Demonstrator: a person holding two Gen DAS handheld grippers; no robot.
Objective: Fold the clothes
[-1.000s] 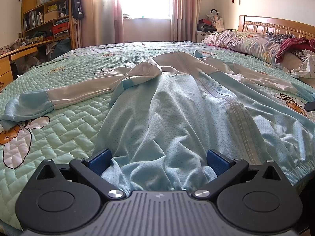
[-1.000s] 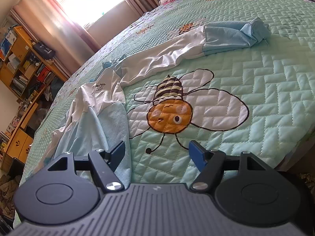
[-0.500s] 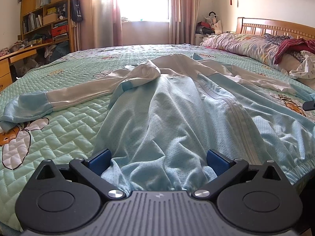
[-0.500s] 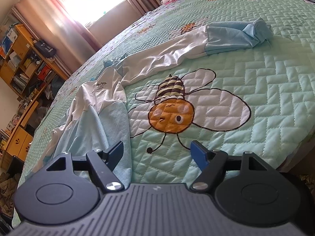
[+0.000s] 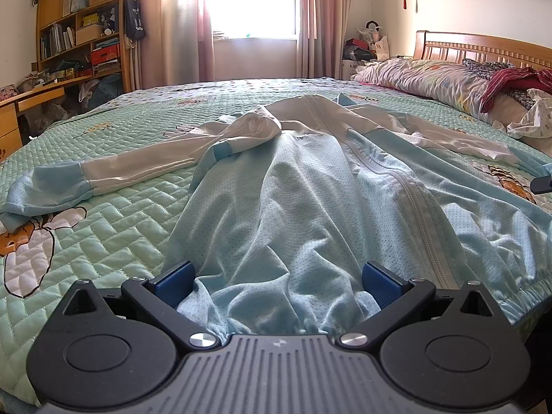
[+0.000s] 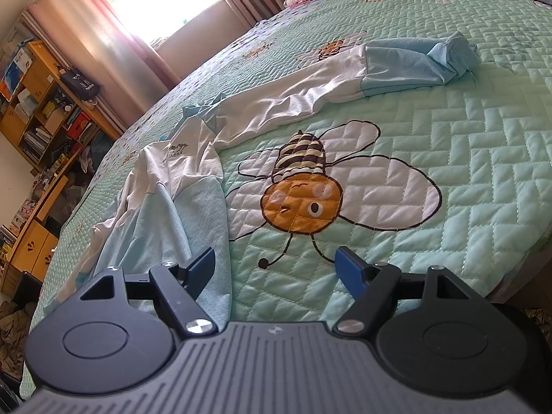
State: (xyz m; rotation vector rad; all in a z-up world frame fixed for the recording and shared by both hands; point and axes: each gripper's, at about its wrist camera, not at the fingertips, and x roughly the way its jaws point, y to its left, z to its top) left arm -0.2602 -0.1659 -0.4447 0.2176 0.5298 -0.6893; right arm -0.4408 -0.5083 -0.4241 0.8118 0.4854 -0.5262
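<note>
From the left wrist view, the zip-up jacket [image 5: 310,186] lies spread over the bed [image 5: 114,227], hem at the near edge. The left gripper [image 5: 277,277] has its fingers apart, the bunched hem between them, unpinched. Closing here could catch only one thin layer, which may slip out.

From the right wrist view, the right gripper [image 6: 276,265] hangs over bare quilt, fingers wide apart, nothing between them. The hem corner lies beside its left finger [image 6: 201,267]; a grab from here would probably miss the cloth.
</note>
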